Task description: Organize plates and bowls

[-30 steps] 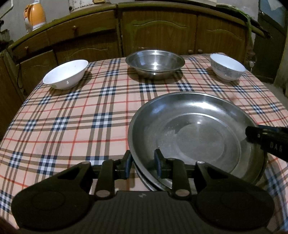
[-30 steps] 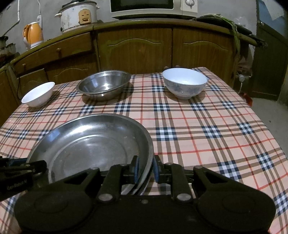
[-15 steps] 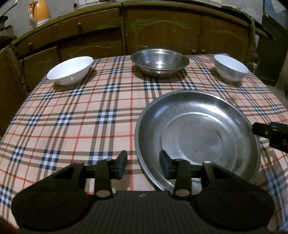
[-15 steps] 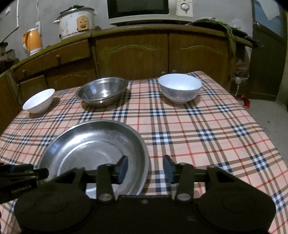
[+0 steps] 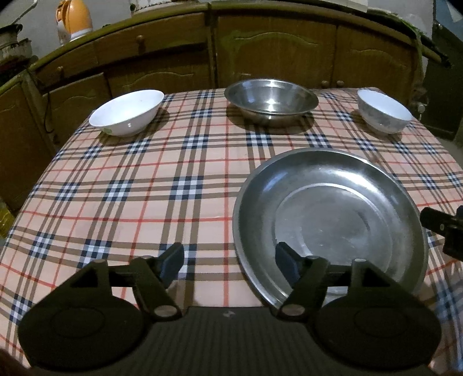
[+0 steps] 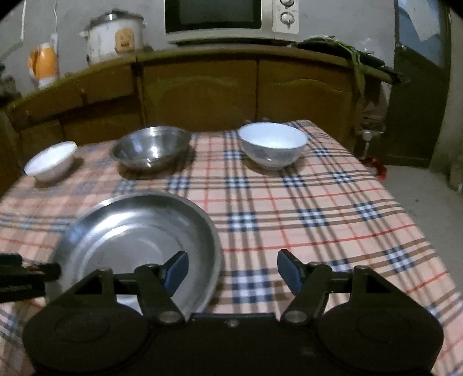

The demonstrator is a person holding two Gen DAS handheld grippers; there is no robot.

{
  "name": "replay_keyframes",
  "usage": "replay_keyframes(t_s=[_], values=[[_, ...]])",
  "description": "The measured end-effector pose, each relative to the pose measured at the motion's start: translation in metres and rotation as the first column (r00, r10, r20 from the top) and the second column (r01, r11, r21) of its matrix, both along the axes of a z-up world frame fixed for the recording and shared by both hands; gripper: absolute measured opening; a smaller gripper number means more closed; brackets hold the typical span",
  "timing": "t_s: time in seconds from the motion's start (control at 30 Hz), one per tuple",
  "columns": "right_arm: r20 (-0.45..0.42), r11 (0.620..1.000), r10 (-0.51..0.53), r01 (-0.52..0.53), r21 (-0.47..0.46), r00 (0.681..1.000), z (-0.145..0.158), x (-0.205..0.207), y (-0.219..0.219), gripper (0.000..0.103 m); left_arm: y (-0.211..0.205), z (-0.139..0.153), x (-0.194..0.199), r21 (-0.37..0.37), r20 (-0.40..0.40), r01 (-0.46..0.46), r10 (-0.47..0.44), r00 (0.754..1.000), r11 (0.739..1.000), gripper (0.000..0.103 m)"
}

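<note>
A wide steel plate (image 5: 332, 219) (image 6: 136, 240) lies flat on the near part of the checked tablecloth. My left gripper (image 5: 230, 261) straddles its left rim; its jaws are opening and the pads stand off the metal. My right gripper (image 6: 233, 270) straddles the plate's right rim, jaws opening wide, pads clear of it. At the far edge stand a white bowl (image 5: 127, 111) (image 6: 50, 160) on the left, a steel bowl (image 5: 270, 101) (image 6: 150, 149) in the middle and a second white bowl (image 5: 383, 111) (image 6: 272, 144) on the right.
The checked tablecloth (image 5: 139, 188) (image 6: 318, 208) covers a table backed by wooden cabinets (image 5: 289, 52). On the counter sit a rice cooker (image 6: 114, 34), an orange kettle (image 6: 43, 63) and a microwave (image 6: 228, 17). The floor (image 6: 419, 191) drops away past the right edge.
Both grippers let go of the steel plate's rim and spread their jaws. The plate now rests flat on the cloth. Both views have pulled back a little.
</note>
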State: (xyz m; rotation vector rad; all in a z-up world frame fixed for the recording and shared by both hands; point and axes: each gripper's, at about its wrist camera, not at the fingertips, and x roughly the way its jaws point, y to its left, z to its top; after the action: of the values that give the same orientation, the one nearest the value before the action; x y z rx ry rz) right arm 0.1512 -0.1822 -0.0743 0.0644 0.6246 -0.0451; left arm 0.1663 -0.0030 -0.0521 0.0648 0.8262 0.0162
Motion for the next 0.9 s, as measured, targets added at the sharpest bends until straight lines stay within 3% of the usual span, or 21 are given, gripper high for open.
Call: replay_keyframes(t_s=[0.1, 0.27, 0.33, 0.43, 0.63, 0.7, 0.73, 0.77, 0.9], values=[[-0.016, 0.998, 0.001, 0.0, 0.059, 1.0, -0.005, 0.002, -0.004, 0.081, 0.0, -0.002, 0.003, 0.003, -0.005, -0.002, 0.002, 1.0, 1.0, 0.072], [-0.101, 1.0, 0.001, 0.0, 0.008, 0.995, -0.015, 0.013, -0.001, 0.081, 0.001, -0.009, 0.011, 0.009, -0.019, 0.002, -0.001, 1.0, 1.0, 0.072], [-0.131, 0.999, 0.003, 0.002, 0.039, 0.991, -0.021, 0.018, -0.003, 0.081, 0.0, -0.011, 0.014, 0.009, -0.022, 0.002, -0.002, 1.0, 1.0, 0.072], [-0.135, 0.994, 0.033, -0.018, 0.109, 0.99, -0.028, 0.019, -0.009, 0.081, 0.0, -0.016, 0.021, 0.009, -0.034, 0.01, -0.01, 0.999, 1.0, 0.072], [-0.14, 0.988, 0.062, -0.041, 0.149, 0.988, -0.035, 0.028, -0.007, 0.082, -0.003, -0.023, 0.028, -0.017, -0.034, 0.045, -0.045, 0.998, 0.999, 0.07], [-0.128, 0.983, 0.082, -0.059, 0.173, 0.988, -0.035, 0.03, -0.007, 0.067, -0.005, -0.024, 0.029, -0.037, -0.019, 0.074, -0.074, 0.997, 0.997, 0.065], [-0.123, 0.979, 0.101, -0.077, 0.187, 0.987, -0.035, 0.031, -0.007, 0.043, -0.007, -0.024, 0.03, -0.05, -0.014, 0.089, -0.09, 0.996, 0.995, 0.057], [-0.123, 0.973, 0.123, -0.096, 0.209, 0.985, -0.034, 0.033, -0.005, 0.037, -0.008, -0.024, 0.03, -0.067, -0.012, 0.105, -0.106, 0.994, 0.992, 0.05], [-0.115, 0.977, 0.097, -0.072, 0.202, 0.989, -0.033, 0.033, -0.004, 0.036, -0.015, -0.022, 0.031, -0.07, -0.018, 0.105, -0.106, 0.994, 0.992, 0.048]])
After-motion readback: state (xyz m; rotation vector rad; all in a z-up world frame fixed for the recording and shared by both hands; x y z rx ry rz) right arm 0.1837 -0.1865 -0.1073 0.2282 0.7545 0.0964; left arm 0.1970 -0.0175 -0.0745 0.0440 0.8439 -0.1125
